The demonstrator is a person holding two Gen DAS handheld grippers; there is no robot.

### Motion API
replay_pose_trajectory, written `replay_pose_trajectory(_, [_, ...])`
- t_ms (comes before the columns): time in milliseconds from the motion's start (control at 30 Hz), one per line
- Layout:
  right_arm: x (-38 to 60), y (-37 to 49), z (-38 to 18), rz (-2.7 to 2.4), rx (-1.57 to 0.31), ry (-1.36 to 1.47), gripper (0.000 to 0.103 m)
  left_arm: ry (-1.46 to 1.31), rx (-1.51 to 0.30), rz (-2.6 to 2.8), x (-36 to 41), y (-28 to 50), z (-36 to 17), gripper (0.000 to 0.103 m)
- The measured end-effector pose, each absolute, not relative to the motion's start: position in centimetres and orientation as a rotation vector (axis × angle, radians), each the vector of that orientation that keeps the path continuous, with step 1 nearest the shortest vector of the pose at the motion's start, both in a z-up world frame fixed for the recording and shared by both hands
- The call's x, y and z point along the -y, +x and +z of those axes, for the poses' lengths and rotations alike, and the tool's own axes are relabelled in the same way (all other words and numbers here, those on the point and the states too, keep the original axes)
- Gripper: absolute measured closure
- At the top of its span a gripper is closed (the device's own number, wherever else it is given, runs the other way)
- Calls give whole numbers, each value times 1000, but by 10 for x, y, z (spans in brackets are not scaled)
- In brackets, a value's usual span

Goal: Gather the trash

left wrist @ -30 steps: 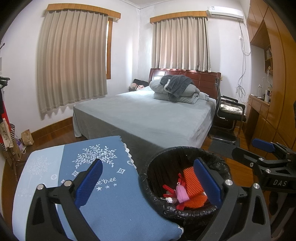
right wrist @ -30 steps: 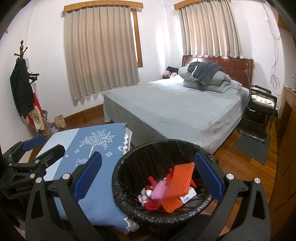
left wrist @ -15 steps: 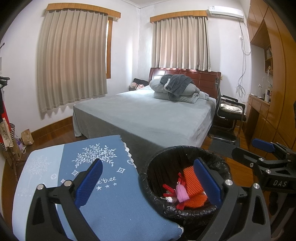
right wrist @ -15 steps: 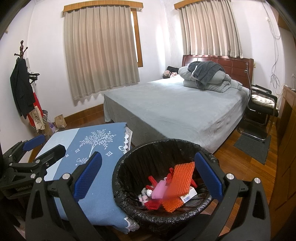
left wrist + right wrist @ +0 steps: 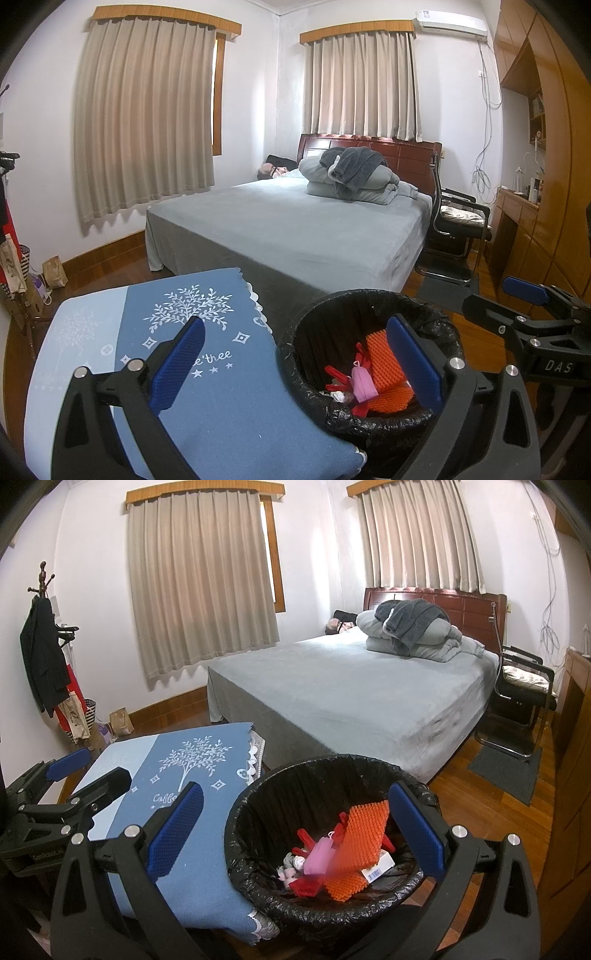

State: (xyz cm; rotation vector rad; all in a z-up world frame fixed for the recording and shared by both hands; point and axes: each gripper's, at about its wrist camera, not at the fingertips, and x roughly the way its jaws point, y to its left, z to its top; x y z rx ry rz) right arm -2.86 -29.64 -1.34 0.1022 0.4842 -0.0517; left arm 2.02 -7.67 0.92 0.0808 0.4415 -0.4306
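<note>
**Both tongs empty over a filled bin**

The left tongs (image 5: 295, 365) stood wide apart with nothing between them, one blue pad above the table's blue cloth (image 5: 221, 406) and the other over the bin's rim. The right tongs (image 5: 295, 830) were likewise spread and empty, straddling the same black-lined trash bin (image 5: 258, 812), which stood just beside the table on its right. In the bin lay the collected trash: an orange bristled mat (image 5: 360, 834), a pink piece (image 5: 319, 856), red clips (image 5: 303, 849) and a small white box (image 5: 376, 867).

No loose trash showed on the visible part of the cloth, so the collecting looked nearly or fully done. To finish it well, a sensible course would have been to sweep each camera across the cloth and the wooden floor (image 5: 480, 794) before calling it finished, since the tongs themselves hid the table's near edge. Any further piece would best be carried over the bin's middle and released low, because the orange mat leaned up against the liner and could deflect a drop. The liner (image 5: 369, 421) was folded loosely over the rim; a pad catching it might drag it inward.
</note>
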Motion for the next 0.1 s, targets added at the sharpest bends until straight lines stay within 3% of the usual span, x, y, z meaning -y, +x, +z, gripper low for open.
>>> replay_pose_trajectory(100, [296, -28, -13, -52, -485, 103, 6, 81, -442, -431, 76, 20, 9, 6])
